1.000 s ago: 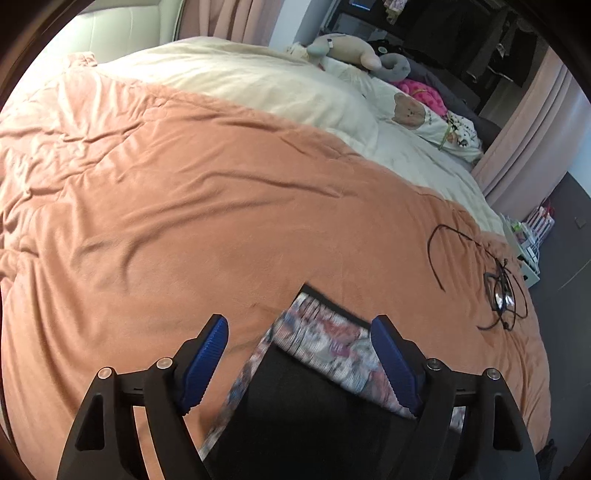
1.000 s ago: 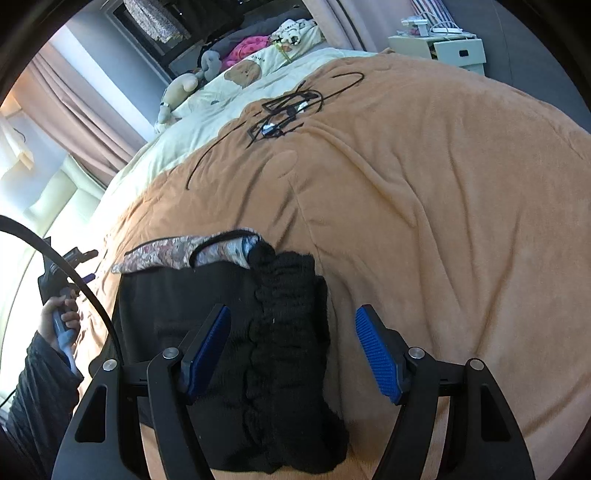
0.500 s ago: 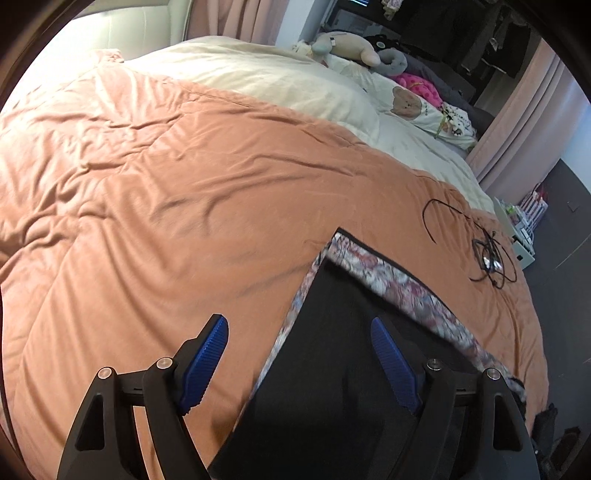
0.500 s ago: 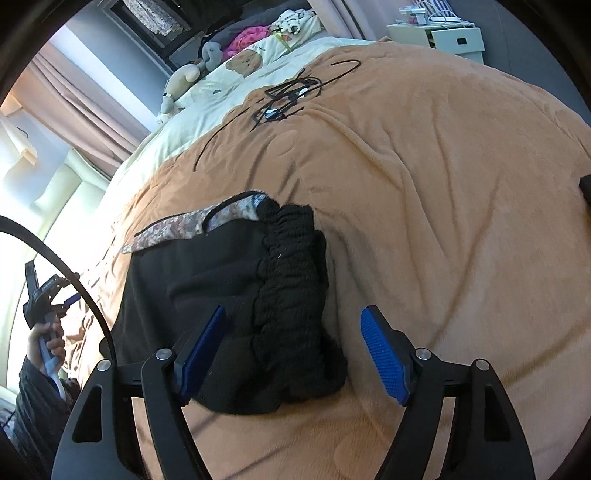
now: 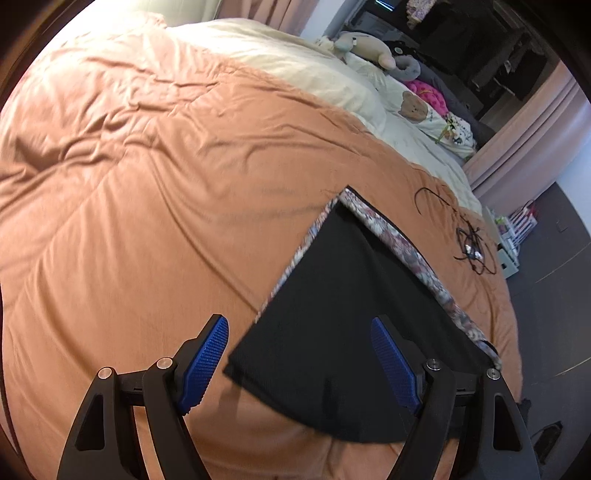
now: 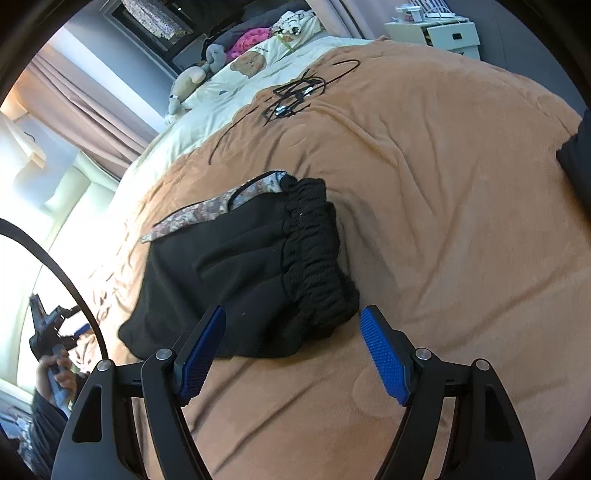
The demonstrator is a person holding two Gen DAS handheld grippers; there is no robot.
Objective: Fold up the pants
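The black pants [image 5: 343, 317] lie folded into a compact rectangle on the orange blanket [image 5: 147, 221], with a floral lining strip [image 5: 402, 243] showing along the far edge. In the right wrist view the pants [image 6: 240, 273] show their gathered elastic waistband [image 6: 314, 258] on the right side. My left gripper [image 5: 299, 362] is open and empty, raised above the pants' near edge. My right gripper [image 6: 291, 350] is open and empty, just short of the waistband end. The left gripper also appears at the far left of the right wrist view [image 6: 51, 332], held in a hand.
A tangle of black cable [image 5: 469, 247] lies on the blanket beyond the pants, also in the right wrist view [image 6: 295, 96]. Cream bedding and stuffed toys [image 5: 365, 40] sit at the bed's far end. A white nightstand [image 6: 439, 33] stands past the bed. A dark item [image 6: 576, 158] lies at the right edge.
Both grippers have pulled back and up from the pants, so more of the folded pants and blanket shows. The pants have not moved.
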